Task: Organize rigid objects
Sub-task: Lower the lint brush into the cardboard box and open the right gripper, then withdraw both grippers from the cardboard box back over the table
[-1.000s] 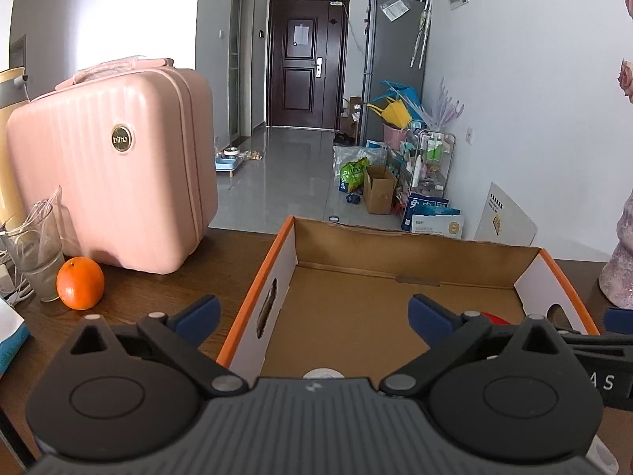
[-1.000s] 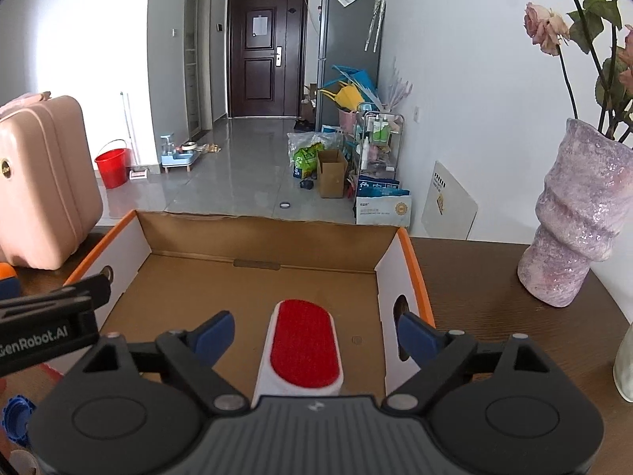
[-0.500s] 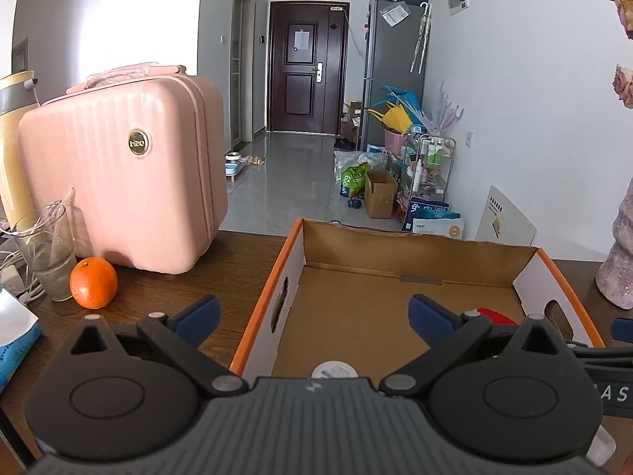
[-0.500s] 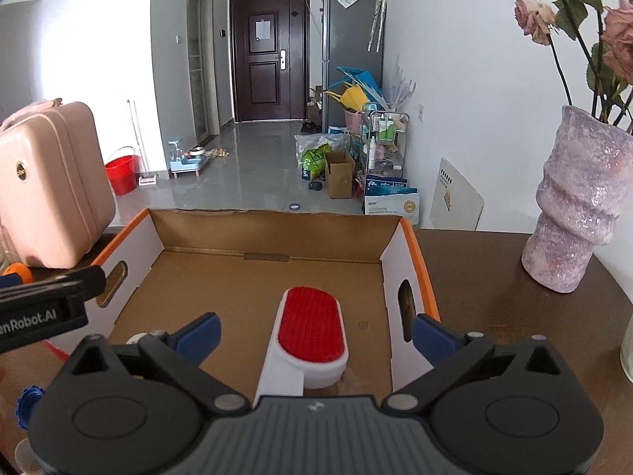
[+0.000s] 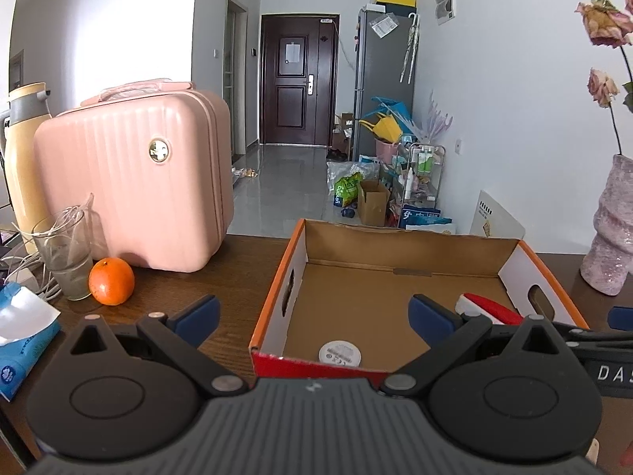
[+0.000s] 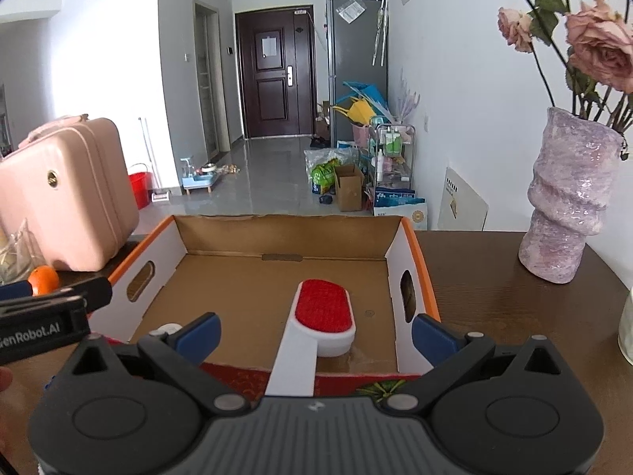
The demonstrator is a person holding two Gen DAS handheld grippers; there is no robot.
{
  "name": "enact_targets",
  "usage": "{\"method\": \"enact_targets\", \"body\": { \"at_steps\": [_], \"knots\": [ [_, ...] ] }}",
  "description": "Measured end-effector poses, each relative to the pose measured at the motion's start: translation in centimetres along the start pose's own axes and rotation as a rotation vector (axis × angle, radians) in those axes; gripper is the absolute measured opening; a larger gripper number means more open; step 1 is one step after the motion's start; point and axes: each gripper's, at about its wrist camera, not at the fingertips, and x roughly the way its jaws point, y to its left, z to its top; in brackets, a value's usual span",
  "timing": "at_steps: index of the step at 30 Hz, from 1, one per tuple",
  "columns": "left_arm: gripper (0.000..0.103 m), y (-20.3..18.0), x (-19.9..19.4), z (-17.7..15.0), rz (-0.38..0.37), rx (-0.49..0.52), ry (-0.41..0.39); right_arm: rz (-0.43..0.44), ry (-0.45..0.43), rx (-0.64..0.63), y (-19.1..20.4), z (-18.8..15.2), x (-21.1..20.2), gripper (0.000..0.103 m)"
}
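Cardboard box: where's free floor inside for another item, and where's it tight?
Cardboard box: bare floor across the far half and left side, between the lint brush and the left wall. Near edge is tighter: white round disc left, brush right. Outside, the table left is crowded by the orange and pink case.

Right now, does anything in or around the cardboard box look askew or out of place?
The lint brush is not fully inside: its red head lies on the floor of the cardboard box, but its white handle sticks out over the near wall. The white disc lies flat inside the box.
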Motion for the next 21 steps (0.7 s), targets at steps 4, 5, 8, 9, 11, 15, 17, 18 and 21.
{"method": "enact_targets", "body": {
  "at_steps": [4,5,8,9,11,15,17,18,21],
  "knots": [
    [0.103,0.6,-1.8,-0.6,-0.01,-0.008,-0.023,0.009,-0.034,-0.004,0.0,-0.7,-1.9,0.103],
    [0.103,0.7,-2.2,-0.8,-0.013,-0.01,-0.028,0.012,-0.042,-0.003,0.0,-0.8,-2.4,0.103],
    [0.103,1.0,-3.7,-1.5,-0.023,-0.014,-0.046,0.018,-0.069,-0.002,-0.1,-1.5,-4.0,0.103],
    [0.103,1.1,-4.1,-1.7,-0.023,-0.015,-0.051,0.019,-0.077,-0.004,0.0,-1.7,-4.5,0.103],
    [0.103,1.4,-5.1,-2.2,-0.025,-0.015,-0.061,0.021,-0.093,-0.006,0.0,-2.2,-5.6,0.103],
    [0.103,1.8,-7.2,-3.3,-0.033,-0.015,-0.078,0.027,-0.111,-0.013,0.0,-3.4,-7.6,0.103],
    [0.103,1.9,-8.2,-3.8,-0.037,-0.008,-0.087,0.034,-0.119,-0.017,0.0,-4.1,-8.5,0.103],
    [0.103,1.9,-8.6,-4.1,-0.037,-0.004,-0.09,0.037,-0.122,-0.019,0.0,-4.4,-9.0,0.103],
    [0.103,2.0,-10.0,-5.1,-0.046,0.001,-0.099,0.044,-0.136,-0.028,0.1,-5.3,-10.6,0.103]
  ]
}}
